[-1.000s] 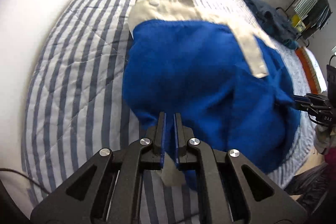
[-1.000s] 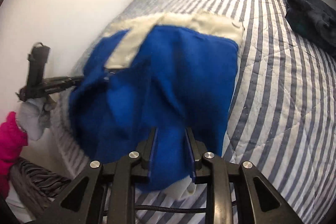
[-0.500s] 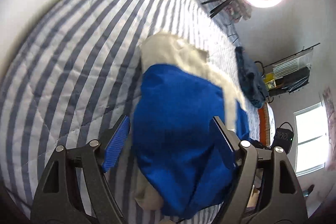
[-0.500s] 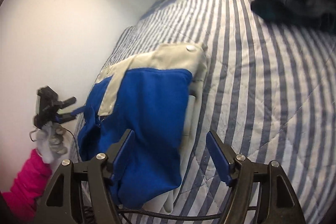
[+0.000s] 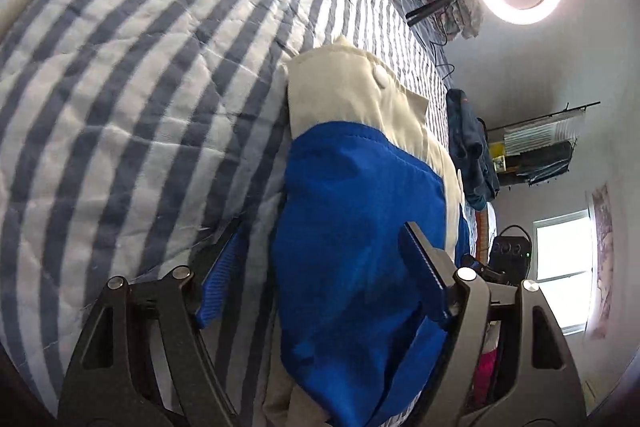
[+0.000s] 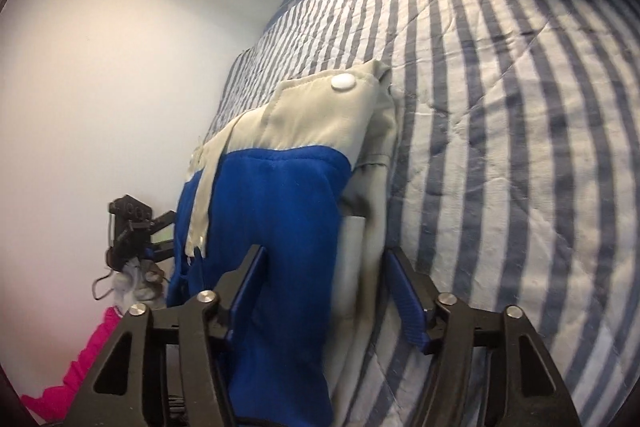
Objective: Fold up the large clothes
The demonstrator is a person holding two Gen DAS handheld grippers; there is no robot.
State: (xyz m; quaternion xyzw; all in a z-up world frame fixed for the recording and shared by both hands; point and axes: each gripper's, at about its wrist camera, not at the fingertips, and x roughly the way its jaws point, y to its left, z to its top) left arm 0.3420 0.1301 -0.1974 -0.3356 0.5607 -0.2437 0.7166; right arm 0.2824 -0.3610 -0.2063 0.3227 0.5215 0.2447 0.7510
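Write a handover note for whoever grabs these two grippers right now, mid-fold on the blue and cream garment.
Left gripper: open, holding nothing, garment below its jaws.
Right gripper: jaws closing, pads not pressing on cloth yet.
Blue and cream garment: lying on the striped quilt, blue half folded over, cream band with white button at the far end.
Done: one fold laid down.
Left: probably tidy edges and fold again. Dark clothes wait farther along the bed.

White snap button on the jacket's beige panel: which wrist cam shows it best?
Right wrist view. The snap button faces the camera, round and sharp against the beige panel of the blue jacket. In the left wrist view the button is seen at a slant, a small pale oval that blends into the fabric.
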